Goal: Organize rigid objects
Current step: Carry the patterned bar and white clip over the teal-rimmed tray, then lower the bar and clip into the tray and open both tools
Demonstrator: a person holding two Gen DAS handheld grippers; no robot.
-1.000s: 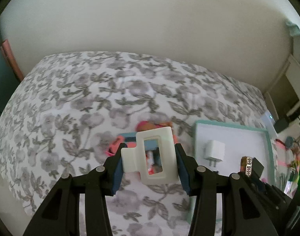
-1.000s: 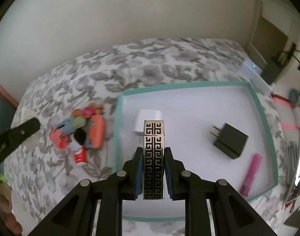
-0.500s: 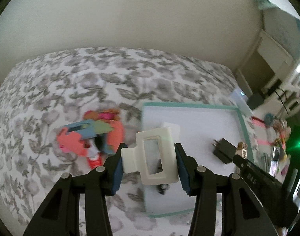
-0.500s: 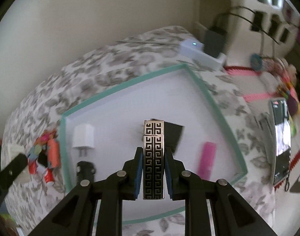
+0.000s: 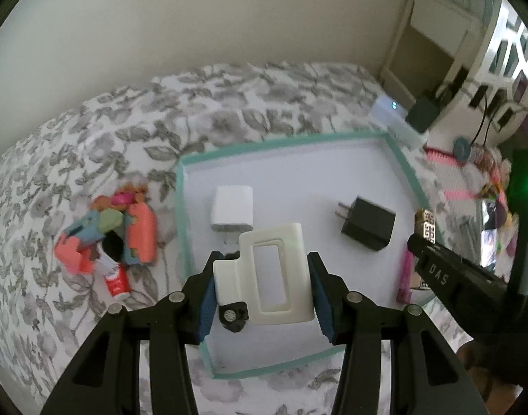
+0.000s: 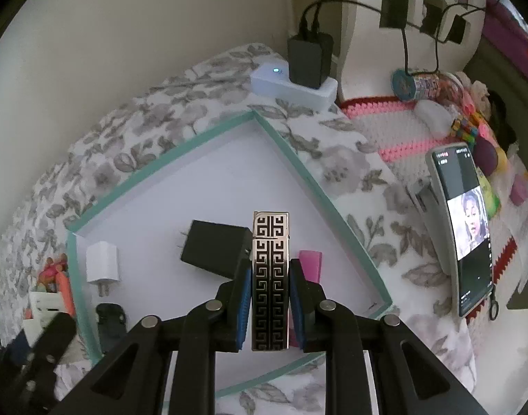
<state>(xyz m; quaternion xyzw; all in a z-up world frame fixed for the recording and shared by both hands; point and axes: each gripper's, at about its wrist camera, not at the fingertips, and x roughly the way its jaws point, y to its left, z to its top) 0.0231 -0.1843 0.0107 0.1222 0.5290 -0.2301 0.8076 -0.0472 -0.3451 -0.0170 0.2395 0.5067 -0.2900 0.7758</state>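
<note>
My left gripper [image 5: 264,287] is shut on a white plastic clip [image 5: 274,273] and holds it above the near-left part of the teal-rimmed white tray [image 5: 281,140]. My right gripper [image 6: 270,297] is shut on a silver lighter with a black key pattern [image 6: 270,276], above the tray's [image 6: 160,148] near-right part. In the tray lie a white charger [image 5: 232,212], a black charger [image 5: 367,223], a pink tube [image 5: 405,276] and a small black item [image 5: 232,316]. The right gripper also shows in the left wrist view [image 5: 426,231].
A pile of colourful small objects [image 5: 108,235] lies on the floral bedspread [image 5: 91,145] left of the tray. A white power strip with a black adapter [image 6: 295,79], a phone playing video [image 6: 464,228] and toys on a pink mat [image 6: 436,114] are to the right.
Both grippers have swung to the right with their objects; the tray now fills more of both views and the right gripper is over its right side.
</note>
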